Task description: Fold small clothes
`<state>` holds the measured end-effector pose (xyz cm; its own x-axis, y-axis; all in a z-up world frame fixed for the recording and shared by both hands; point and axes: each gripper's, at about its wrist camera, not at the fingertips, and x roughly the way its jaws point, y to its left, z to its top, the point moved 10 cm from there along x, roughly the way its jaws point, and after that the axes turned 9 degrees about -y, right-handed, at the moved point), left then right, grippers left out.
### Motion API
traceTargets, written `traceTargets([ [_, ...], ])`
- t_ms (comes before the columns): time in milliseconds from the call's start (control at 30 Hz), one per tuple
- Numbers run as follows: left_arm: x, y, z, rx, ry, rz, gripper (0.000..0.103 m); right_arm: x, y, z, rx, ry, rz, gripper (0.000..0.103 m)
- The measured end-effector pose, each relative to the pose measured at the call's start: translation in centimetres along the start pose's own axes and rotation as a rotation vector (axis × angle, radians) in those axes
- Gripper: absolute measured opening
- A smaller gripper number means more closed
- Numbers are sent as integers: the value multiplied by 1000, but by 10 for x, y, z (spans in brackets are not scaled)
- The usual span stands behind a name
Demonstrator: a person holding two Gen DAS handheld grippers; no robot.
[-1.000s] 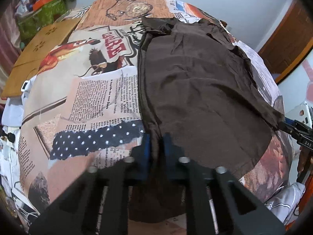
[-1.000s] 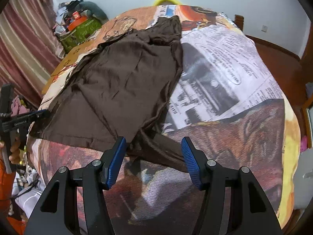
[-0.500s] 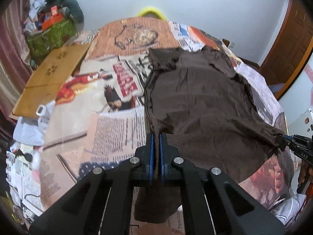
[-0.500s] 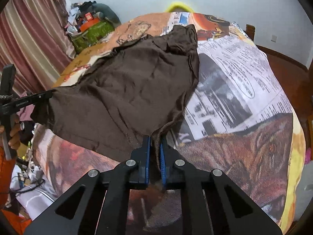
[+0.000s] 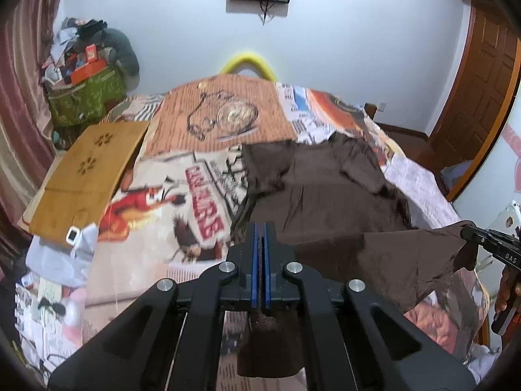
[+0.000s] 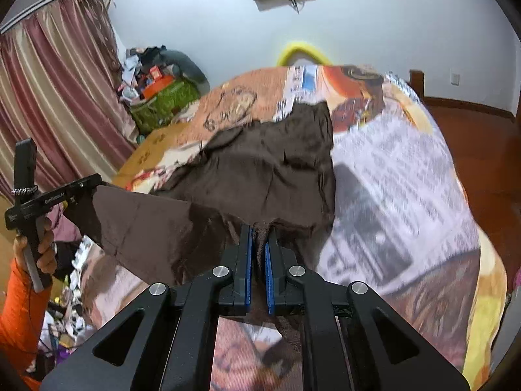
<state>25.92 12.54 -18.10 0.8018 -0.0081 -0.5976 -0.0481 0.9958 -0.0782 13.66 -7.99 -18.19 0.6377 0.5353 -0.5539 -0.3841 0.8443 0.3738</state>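
Both grippers, left (image 5: 260, 241) and right (image 6: 259, 244), pinch the near hem corners of the brown garment (image 5: 325, 202), lifted taut, its length running forward onto the bed (image 5: 182, 202)

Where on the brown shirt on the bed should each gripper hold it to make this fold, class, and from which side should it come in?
Grip the brown shirt at the two near hem corners, from the near edge of the bed. The far end lies flat there while the near hem hangs free, so pinching it carries a straight edge. The left gripper and right gripper are shut on those corners.
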Motion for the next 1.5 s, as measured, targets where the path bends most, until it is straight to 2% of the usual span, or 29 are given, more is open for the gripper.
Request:
traceTargets([
  [233, 26, -10, 39, 41, -43, -1, 2, 15, -13, 39, -1, -51, -11, 6],
  [367, 56, -4, 53, 28, -41, 8, 2, 30, -24, 60, -1, -67, -22, 6],
  [500, 96, 12, 49, -3, 4, 29, 2, 55, -40, 73, 2, -59, -39, 6],
  [700, 160, 36, 29, -58, 100, 42, 2, 105, -70, 75, 18, -1, -69, 6],
  [900, 202, 47, 12, -82, 158, 59, 2, 143, -99, 69, 41, 56, -114, 8],
  [1000, 210, 52, 12, -111, 180, 54, 3, 149, -106, 66, 48, 86, -120, 9],
  [1100, 207, 58, 20, -145, 167, 39, 11, 146, -105, 68, 52, 95, -103, 20],
  [1167, 199, 60, 27, -143, 144, 45, 15, 137, -104, 77, 38, 62, -115, 42],
  [1200, 195, 61, 29, -139, 138, 48, 16, 133, -104, 81, 32, 40, -118, 45],
  [1267, 184, 64, 29, -135, 130, 53, 28, 121, -102, 90, 21, 1, -125, 46],
  [1333, 175, 66, 23, -131, 134, 50, 34, 112, -100, 94, 18, -13, -124, 46],
  [1400, 168, 69, 14, -128, 152, 55, 38, 104, -99, 94, 11, -19, -126, 47],
  [1500, 160, 72, 0, -138, 191, 48, 50, 96, -99, 85, -8, -2, -137, 47],
])
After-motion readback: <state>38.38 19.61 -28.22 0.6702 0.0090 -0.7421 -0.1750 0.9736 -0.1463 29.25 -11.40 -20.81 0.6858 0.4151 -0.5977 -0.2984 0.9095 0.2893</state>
